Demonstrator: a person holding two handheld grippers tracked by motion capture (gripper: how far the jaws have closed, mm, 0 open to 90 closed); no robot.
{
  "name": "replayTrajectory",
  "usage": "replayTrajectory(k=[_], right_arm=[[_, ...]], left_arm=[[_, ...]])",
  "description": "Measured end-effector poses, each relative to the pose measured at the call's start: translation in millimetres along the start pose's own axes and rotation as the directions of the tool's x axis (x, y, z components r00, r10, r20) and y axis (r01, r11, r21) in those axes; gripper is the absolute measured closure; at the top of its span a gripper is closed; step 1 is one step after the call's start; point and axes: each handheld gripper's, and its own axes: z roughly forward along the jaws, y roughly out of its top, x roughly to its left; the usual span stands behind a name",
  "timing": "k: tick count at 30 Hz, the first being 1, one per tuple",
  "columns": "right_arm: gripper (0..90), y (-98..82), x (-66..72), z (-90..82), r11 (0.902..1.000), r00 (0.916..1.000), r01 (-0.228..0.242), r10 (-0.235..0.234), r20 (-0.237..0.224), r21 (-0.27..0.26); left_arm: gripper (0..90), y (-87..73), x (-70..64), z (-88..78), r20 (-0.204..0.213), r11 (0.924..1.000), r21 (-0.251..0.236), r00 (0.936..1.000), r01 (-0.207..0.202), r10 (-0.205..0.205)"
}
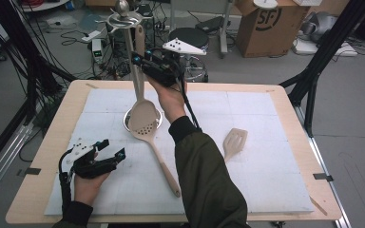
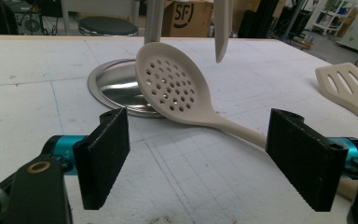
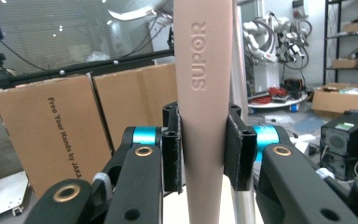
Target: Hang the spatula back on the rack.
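Observation:
A metal utensil stand (image 1: 122, 19) rises from a round steel base (image 2: 109, 84) at the back middle of the white mat. A beige utensil handle (image 3: 200, 93) marked SUPOR hangs upright beside the stand's pole (image 1: 132, 61). My right gripper (image 3: 203, 149) is shut on that handle, up near the stand's top (image 1: 139, 59). The hanging utensil's lower tip (image 2: 222, 28) dangles above the mat. A beige perforated spoon (image 1: 145, 124) lies with its bowl (image 2: 172, 88) leaning on the base. My left gripper (image 1: 114, 147) rests open on the mat at front left, its jaws (image 2: 198, 158) wide apart around nothing.
A beige slotted spatula (image 1: 234, 140) lies on the mat to the right, also visible in the left gripper view (image 2: 342, 86). The wooden table's edge (image 1: 43, 156) frames the mat. Cardboard boxes (image 1: 266, 23), a stool (image 1: 187, 38) and cables sit behind the table.

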Motion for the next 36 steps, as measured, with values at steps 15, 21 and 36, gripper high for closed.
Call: replayTrajectory(k=[15,21,36], right_arm=[[55.7,-6.4,-1.7,3.3,0.9998,0.9998,-0.018,0.018,-0.007,-0.006],[44.1,-11.8,-2.0,1.9,0.9984,0.9986,-0.05,0.05,-0.017,-0.027],[47.2,-4.8,-6.1,-22.4,0.9826,0.9976,-0.069,0.069,-0.005,-0.173]], left_arm=[[22.2,-0.2,0.7,-0.5,-0.001,1.0,0.002,1.0,-0.001,0.001],[22.2,-0.5,1.1,-0.2,-0.006,1.0,0.004,1.0,-0.004,0.004],[22.2,-0.7,-1.0,0.4,-0.006,0.9999,0.01,0.9999,-0.009,0.01]])
